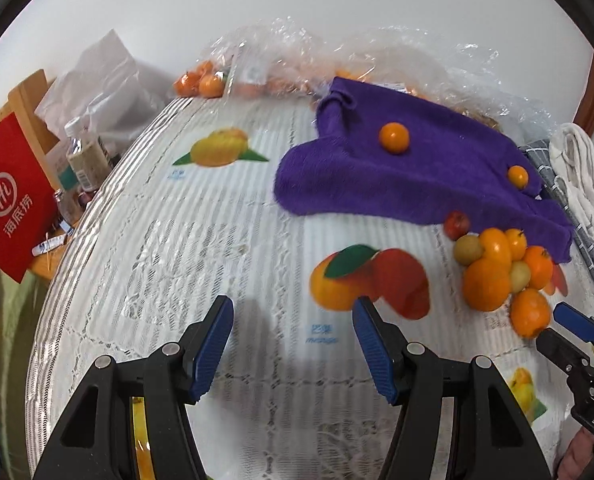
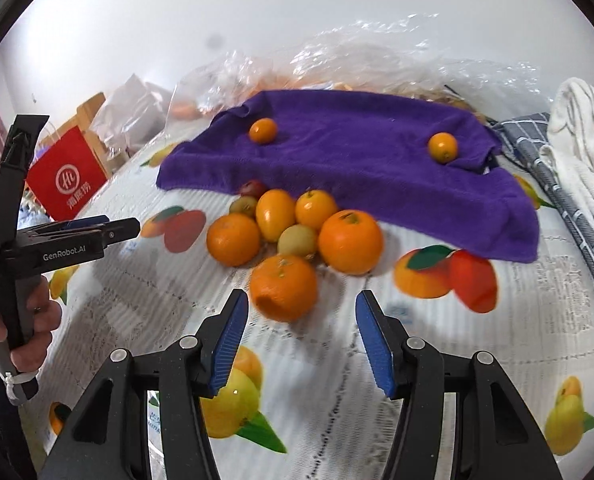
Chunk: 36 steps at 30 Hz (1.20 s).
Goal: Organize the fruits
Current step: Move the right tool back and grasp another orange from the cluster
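Note:
A pile of oranges and small greenish fruits (image 2: pixel 297 236) lies on the fruit-print tablecloth, in front of a purple towel (image 2: pixel 357 160). The nearest orange (image 2: pixel 283 287) sits just ahead of my open right gripper (image 2: pixel 301 312), not between its pads. Two small oranges (image 2: pixel 263 130) (image 2: pixel 442 147) rest on the towel. A small red fruit (image 2: pixel 252 188) lies at the towel's edge. In the left wrist view the pile (image 1: pixel 497 264) is at the right, and my left gripper (image 1: pixel 293 320) is open and empty over the cloth. The right gripper's fingers (image 1: pixel 573 322) show beside the pile.
Clear plastic bags with more oranges (image 1: pixel 201 80) lie behind the towel. A checked cloth and white cloth (image 2: pixel 569 160) lie at the right. A red paper bag (image 1: pixel 9 196) and a bottle (image 1: pixel 85 152) stand off the table's left edge.

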Motion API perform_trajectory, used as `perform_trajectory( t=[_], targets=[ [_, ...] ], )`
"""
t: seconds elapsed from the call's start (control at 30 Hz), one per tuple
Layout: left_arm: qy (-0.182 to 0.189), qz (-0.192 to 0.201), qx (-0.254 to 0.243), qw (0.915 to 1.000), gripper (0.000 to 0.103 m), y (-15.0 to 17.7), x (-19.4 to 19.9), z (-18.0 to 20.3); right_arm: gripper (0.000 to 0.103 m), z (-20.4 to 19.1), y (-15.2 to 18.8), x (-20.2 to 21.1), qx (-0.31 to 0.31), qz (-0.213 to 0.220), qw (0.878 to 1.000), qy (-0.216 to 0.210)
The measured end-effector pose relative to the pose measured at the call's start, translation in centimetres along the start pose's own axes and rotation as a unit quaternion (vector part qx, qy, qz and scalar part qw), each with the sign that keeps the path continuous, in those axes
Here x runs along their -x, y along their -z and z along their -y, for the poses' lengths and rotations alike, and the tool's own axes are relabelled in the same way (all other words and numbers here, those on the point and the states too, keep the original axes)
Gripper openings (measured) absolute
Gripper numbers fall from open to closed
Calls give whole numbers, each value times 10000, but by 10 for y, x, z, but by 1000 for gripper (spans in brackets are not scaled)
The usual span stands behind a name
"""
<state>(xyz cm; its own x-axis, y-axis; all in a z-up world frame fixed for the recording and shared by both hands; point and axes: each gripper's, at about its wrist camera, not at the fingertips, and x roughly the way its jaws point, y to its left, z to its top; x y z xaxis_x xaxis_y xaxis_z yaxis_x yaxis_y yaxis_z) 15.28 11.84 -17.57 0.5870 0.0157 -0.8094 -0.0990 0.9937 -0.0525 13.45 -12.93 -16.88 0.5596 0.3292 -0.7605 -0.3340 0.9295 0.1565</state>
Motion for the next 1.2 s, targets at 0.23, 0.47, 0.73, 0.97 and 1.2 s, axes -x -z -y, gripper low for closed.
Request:
perform_trajectory(
  t=[0.23, 0.47, 0.73, 0.97, 1.2],
  targets=[
    [30, 61, -85, 9999, 60, 6, -5, -3, 54, -11, -3, -23, 94, -235, 9993, 269],
    [16, 98, -223, 9997, 67, 10, -5, -1, 41, -12, -2, -21, 98, -182, 9995, 233],
    [14, 126, -65, 9999, 73, 15, -2, -4, 41, 8, 4, 10, 131, 59, 9994, 300],
    [677, 36, -430, 9968, 71, 12, 8, 27, 41, 59, 12, 26, -263, 162, 9979, 566],
    [1272, 155, -895, 9877, 71, 3, 8, 81, 41, 100, 4, 21, -616, 206, 9941, 869]
  ],
)
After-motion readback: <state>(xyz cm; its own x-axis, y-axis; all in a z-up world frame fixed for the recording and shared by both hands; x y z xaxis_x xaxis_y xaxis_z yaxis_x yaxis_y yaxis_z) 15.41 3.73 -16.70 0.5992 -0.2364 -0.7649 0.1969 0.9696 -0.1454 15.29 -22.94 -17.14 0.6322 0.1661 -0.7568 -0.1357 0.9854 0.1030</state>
